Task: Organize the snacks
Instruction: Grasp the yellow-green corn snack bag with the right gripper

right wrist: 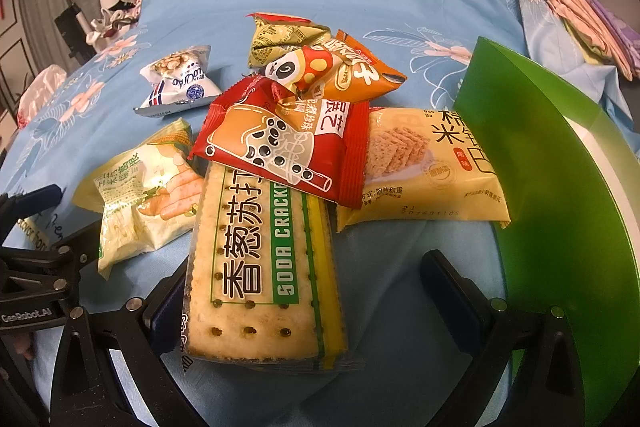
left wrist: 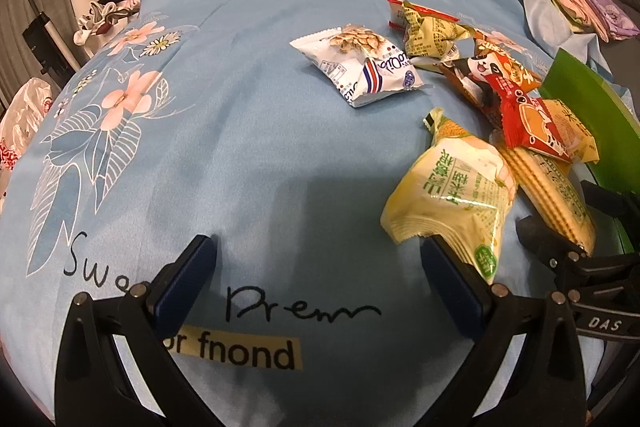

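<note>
Left wrist view: your left gripper (left wrist: 316, 267) hovers with jaws wide and empty over the blue bed sheet (left wrist: 248, 115); keep it clear.

Right wrist view: the right gripper (right wrist: 304, 291) has wide jaws straddling the soda cracker pack (right wrist: 260, 259) near the bed's front edge. Center it, then close gently so the crackers don't break.

Sheet (left wrist: 248, 131): "Sweet Prem"
Cracker pack (right wrist: 264, 267): "SODA CRACKER", partly covered
Left gripper (right wrist: 24, 315): "GenRobot.AI"
Right gripper (left wrist: 604, 325): "DAS"
</note>
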### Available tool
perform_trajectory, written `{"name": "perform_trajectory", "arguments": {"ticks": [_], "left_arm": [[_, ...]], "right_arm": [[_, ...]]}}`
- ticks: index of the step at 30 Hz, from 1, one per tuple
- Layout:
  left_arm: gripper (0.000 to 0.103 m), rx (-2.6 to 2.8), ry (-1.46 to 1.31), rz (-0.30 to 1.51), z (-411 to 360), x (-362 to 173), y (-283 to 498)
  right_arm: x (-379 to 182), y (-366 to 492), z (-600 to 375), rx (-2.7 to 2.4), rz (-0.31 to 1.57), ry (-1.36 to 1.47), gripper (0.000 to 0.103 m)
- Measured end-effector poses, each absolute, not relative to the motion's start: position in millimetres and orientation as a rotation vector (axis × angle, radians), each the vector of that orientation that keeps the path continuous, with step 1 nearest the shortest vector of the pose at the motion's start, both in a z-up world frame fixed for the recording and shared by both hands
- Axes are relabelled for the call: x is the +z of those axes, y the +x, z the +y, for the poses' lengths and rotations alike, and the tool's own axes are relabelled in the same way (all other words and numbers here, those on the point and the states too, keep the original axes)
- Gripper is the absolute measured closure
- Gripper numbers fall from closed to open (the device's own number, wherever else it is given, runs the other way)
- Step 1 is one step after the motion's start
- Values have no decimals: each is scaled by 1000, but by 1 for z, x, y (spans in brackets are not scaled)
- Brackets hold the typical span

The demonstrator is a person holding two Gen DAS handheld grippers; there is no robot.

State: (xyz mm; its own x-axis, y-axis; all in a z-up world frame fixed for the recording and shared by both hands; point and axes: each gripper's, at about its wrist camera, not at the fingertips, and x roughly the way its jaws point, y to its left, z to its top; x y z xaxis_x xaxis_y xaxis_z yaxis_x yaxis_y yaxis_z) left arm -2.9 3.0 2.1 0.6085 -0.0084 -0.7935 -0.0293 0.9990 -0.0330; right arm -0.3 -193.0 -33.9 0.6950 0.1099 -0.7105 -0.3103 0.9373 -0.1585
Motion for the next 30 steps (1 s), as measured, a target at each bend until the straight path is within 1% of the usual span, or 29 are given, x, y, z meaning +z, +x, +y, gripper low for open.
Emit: {"name": "perform_trajectory", "arguments": {"ticks": [7, 13, 16, 18, 21, 23, 25, 27, 28, 29, 30], "left_arm": [[3, -9, -109, 976, 12, 17, -9], [3, 7, -228, 926, 33, 62, -21], [6, -24, -252, 904, 35, 92, -20], [8, -34, -249, 882, 36, 112, -20], [9, -49, -276, 870, 40, 127, -16], [10, -63, -336, 873, 44, 127, -12], [15, -73, -398, 895, 44, 118, -8], [20, -78, -457, 952, 37, 97, -1], [28, -81, -477, 983, 34, 90, 2], [33, -90, -488, 1025, 30, 80, 5], [38, -109, -494, 1061, 24, 71, 8]], "right_arm": [[-38, 2, -194, 237, 770, -278, 0], [-31, 2, -191, 221, 820, -265, 0], [-16, 5, -193, 252, 844, -194, 0], [4, 0, -198, 241, 838, -156, 0], [39, -6, -198, 295, 801, -116, 0], [58, -5, -198, 343, 784, -61, 0], [74, 3, -196, 434, 795, 18, 0], [76, 17, -189, 510, 832, 64, 1], [72, 26, -184, 521, 867, 68, 6], [67, 35, -177, 532, 907, 62, 19], [62, 35, -172, 543, 923, 54, 25]]}}
